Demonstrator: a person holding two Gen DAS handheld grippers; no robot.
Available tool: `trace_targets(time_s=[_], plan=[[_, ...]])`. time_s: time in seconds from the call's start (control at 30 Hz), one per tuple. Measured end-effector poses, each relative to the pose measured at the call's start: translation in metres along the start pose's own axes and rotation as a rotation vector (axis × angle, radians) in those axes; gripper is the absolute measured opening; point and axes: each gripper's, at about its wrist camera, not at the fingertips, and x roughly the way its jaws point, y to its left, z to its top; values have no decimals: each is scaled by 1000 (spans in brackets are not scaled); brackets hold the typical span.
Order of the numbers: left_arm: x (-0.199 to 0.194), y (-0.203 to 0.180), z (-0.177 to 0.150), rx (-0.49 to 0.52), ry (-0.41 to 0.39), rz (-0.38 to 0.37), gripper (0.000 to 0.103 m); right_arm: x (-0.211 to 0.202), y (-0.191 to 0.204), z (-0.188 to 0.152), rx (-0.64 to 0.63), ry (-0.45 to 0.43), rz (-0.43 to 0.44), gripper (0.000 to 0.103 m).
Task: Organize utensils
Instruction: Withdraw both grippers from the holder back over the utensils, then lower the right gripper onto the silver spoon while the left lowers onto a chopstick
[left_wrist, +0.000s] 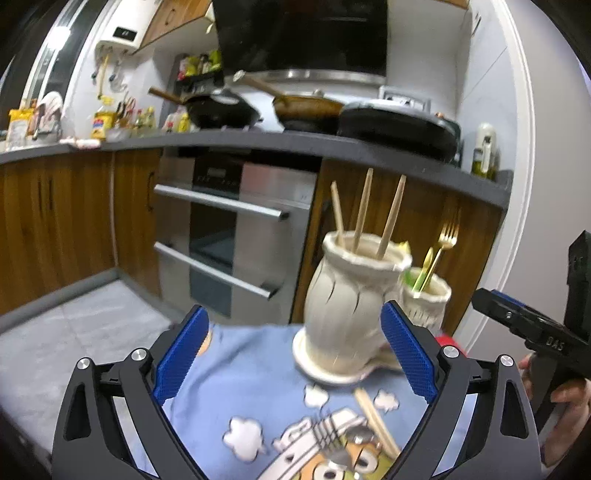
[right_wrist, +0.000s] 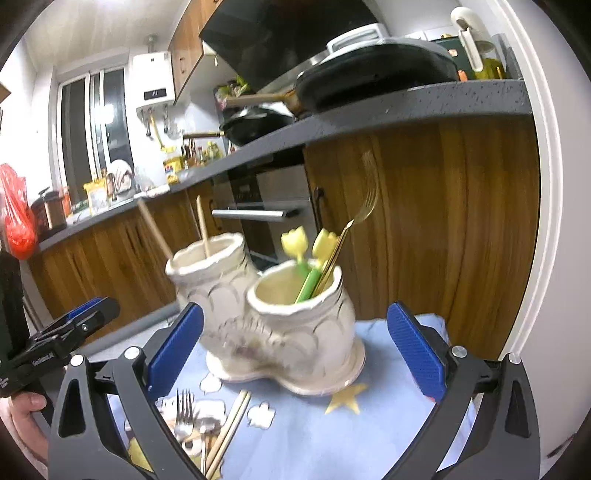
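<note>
Blue ribbed pads (left_wrist: 183, 354) are framing the lower part of the left wrist view, where the left gripper (left_wrist: 291, 354) is standing wide open with nothing between its jaws. Just beyond them, a cream ceramic holder (left_wrist: 343, 295) with two joined cups is sitting on a blue cartoon-print cloth (left_wrist: 251, 373) at centre right of the frame. Its taller cup is holding three wooden chopsticks (left_wrist: 364, 210) that are leaning slightly apart, while the shorter cup (left_wrist: 426, 299) behind it to the right is holding a gold fork (left_wrist: 445, 240) with tines up. On the cloth at the bottom of this view, a silver fork (left_wrist: 328, 435) and a loose chopstick (left_wrist: 373, 417) are lying near each other. In the right wrist view, the right gripper (right_wrist: 293, 350) is likewise gaping wide and gripping nothing, its pads flanking the holder's base in the picture without touching it. Here the shorter cup (right_wrist: 295, 317) is nearest, carrying the gold fork (right_wrist: 354, 229) and green-handled utensils with yellow tulip-shaped tops (right_wrist: 295, 240). At the lower left of this view, a silver fork (right_wrist: 184, 410) and a pair of chopsticks (right_wrist: 229, 428) are lying on the cloth. A hand (right_wrist: 20, 410) is showing at the left edge, gripping the other tool's handle. Behind everything, wooden cabinets (right_wrist: 443, 221) and a grey countertop (right_wrist: 406, 107) bearing dark pans are filling the background.
</note>
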Motion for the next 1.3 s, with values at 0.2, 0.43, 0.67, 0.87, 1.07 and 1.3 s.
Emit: trace_targets(time_s=[0.2, 0.43, 0.67, 0.87, 1.07, 1.3], plan=[[-3, -2, -21, 27, 81, 14, 94, -2, 18, -18, -64, 59, 1, 99], [-7, -2, -35, 22, 138, 18, 94, -4, 25, -35, -94, 124, -12, 99], [-9, 5, -41, -22, 166, 21, 94, -2, 34, -50, -150, 205, 6, 99], [-2, 10, -42, -49, 203, 21, 94, 9, 60, -62, -233, 310, 87, 97], [2, 11, -43, -60, 224, 2, 94, 29, 83, -78, -320, 422, 122, 61], [4, 14, -43, -75, 231, -2, 94, 43, 94, -84, -352, 505, 152, 24]])
